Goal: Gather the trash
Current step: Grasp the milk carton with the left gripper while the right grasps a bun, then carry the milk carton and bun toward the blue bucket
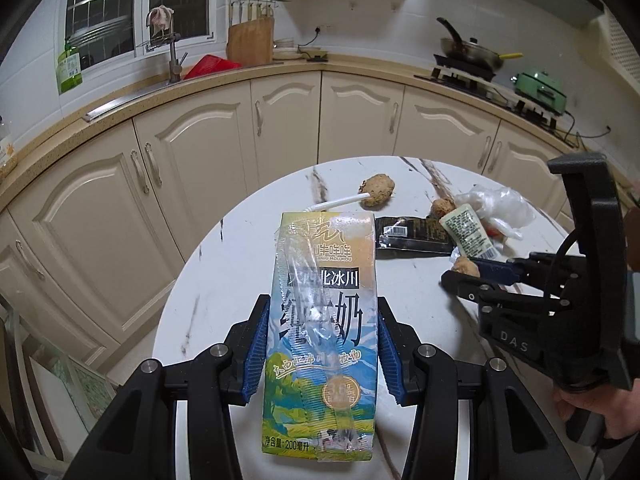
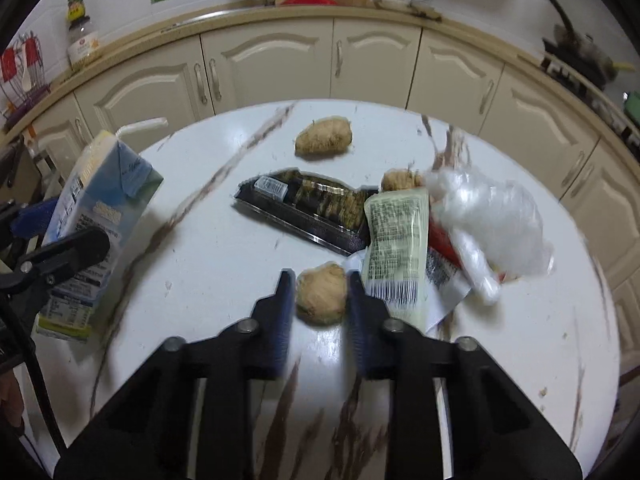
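My left gripper (image 1: 322, 308) is shut on a milk carton (image 1: 322, 332) with a white straw (image 1: 340, 202), held above the round white table (image 1: 224, 280). The carton also shows in the right wrist view (image 2: 94, 236). My right gripper (image 2: 320, 280) has its jaws around a brown crumpled paper ball (image 2: 322, 294) on the table, touching or nearly touching it. In the left wrist view the right gripper (image 1: 466, 276) and ball (image 1: 466, 266) show at the right. Beside it lie a pale green tube (image 2: 396, 252), a black plastic tray (image 2: 308, 206), a clear plastic bag (image 2: 492, 220) and two more paper balls (image 2: 324, 136) (image 2: 400, 180).
The marble-patterned table (image 2: 220, 248) stands before cream kitchen cabinets (image 2: 272, 60). A counter with sink, a cutting board (image 1: 250, 40) and a stove with a pan (image 1: 468, 50) runs behind. A red wrapper (image 2: 442, 242) lies under the bag.
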Motion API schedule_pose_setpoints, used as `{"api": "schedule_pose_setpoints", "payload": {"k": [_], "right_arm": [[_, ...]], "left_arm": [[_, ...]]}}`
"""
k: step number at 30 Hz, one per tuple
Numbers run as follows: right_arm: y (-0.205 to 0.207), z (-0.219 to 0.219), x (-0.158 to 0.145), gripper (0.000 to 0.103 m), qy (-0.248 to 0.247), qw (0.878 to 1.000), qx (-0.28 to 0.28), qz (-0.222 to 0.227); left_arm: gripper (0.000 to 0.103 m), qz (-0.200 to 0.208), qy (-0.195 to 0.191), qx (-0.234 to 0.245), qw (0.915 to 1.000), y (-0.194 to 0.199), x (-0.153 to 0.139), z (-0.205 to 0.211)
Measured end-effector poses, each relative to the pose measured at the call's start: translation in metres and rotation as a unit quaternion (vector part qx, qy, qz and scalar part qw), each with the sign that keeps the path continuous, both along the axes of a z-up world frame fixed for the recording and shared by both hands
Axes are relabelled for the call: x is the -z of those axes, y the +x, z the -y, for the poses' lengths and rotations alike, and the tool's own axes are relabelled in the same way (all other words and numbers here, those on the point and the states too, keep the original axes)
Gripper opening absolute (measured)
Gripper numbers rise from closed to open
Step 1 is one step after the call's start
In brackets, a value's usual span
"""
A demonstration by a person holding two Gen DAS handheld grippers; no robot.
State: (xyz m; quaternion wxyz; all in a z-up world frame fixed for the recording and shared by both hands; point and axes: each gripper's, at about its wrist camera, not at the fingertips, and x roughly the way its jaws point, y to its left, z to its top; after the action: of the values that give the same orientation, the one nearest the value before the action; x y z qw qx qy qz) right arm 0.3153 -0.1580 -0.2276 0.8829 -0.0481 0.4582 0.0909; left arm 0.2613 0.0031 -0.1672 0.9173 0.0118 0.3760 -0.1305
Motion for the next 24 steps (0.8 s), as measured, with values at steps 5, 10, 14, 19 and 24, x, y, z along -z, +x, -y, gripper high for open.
{"api": "schedule_pose_setpoints", "payload": {"k": [5,10,14,19,24], "right_arm": [[-0.006,0.012,-0.002,0.023,0.041,0.999,-0.004,-0.007],[-0.023,0.027,-0.013,0.023,0.083,0.997,0.004,-0.002],[-0.040,0.039,-0.027,0.023,0.095,0.995,0.013,0.011],[-0.064,0.063,-0.050,0.023,0.105,0.993,0.027,0.034],[-0.094,0.098,-0.072,0.023,0.122,0.990,0.050,0.057]], "left_arm": [[0.045,0.006,0.000,0.000,1.0000,-0.009,-0.008,0.001],[0.045,0.011,0.000,0.001,0.9999,-0.018,-0.016,0.005],[0.045,0.016,-0.007,0.010,0.9998,-0.034,-0.026,0.017],[0.045,0.028,-0.011,0.021,0.9993,-0.057,-0.040,0.044],[0.045,0.043,-0.009,0.045,0.9980,-0.083,-0.056,0.083]]}}
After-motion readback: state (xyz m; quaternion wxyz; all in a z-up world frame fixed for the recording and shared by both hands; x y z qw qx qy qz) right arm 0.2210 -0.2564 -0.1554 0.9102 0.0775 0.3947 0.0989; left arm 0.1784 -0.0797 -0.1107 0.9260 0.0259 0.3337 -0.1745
